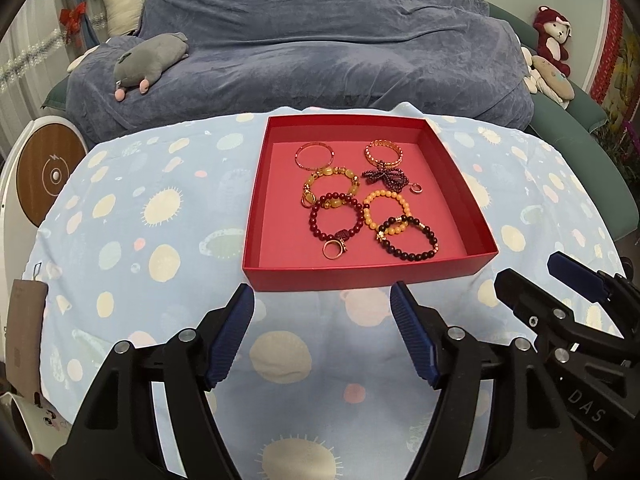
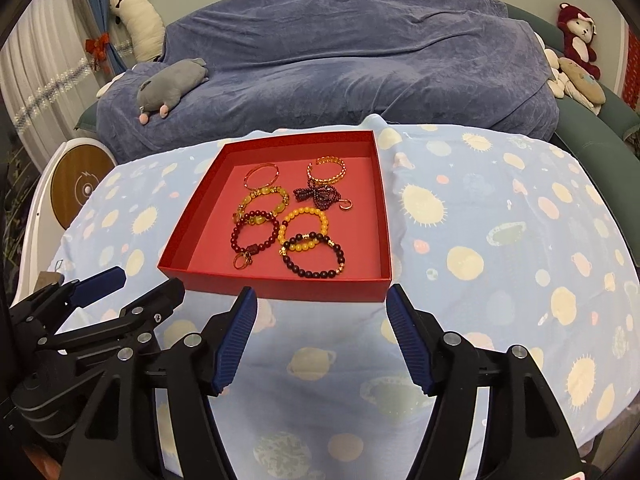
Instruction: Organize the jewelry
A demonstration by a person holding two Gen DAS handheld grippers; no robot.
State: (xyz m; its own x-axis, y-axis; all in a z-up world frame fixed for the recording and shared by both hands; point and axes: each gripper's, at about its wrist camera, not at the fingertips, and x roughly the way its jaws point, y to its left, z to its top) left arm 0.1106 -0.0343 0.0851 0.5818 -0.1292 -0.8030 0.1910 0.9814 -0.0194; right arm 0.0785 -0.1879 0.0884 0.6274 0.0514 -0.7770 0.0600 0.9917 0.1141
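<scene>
Left claw (image 1: 322, 302) open, holding nothing, over the cloth (image 1: 120, 240) just short of the box (image 1: 360, 276). Right claw (image 2: 318, 300) likewise, jaws spread and bare. Bracelets in the box: gold bangle (image 1: 315, 155), red beads (image 1: 337, 218), yellow beads (image 2: 304, 228), dark beads (image 1: 408, 238). Ring (image 1: 332, 249) touching the red beads.

Both fisheye cameras sit low behind their own blue-padded fingers, near the table's front edge, facing across the planet-print blue tablecloth (image 1: 120, 240) toward the blue-draped sofa (image 2: 340, 60). The left view sees the shallow red cardboard tray (image 1: 368, 276) head-on; the right view, set further right, sees that tray (image 2: 280, 290) left of centre. Each catches the other gripper at its side.
</scene>
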